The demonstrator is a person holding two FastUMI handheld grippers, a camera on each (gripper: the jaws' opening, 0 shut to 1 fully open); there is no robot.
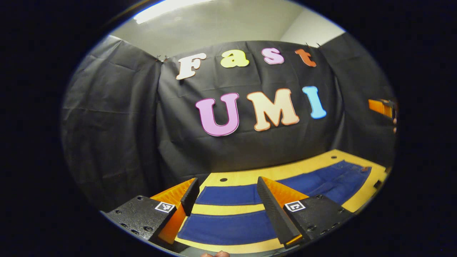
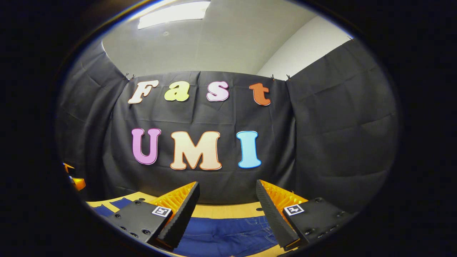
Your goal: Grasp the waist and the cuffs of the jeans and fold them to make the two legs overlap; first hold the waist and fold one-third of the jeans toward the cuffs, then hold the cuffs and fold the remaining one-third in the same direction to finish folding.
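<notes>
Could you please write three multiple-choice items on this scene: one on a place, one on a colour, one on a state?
1. Where do the jeans lie?
A. on the table
B. on the floor
C. over a chair

2. What colour are the jeans?
A. black
B. blue
C. grey

3. How does the left gripper stand?
A. shut on a cuff
B. shut on the waist
C. open, holding nothing

Answers: 1 A, the jeans lie flat on the tabletop; 2 B, the denim is blue; 3 C, its fingers stand apart above the legs.
</notes>
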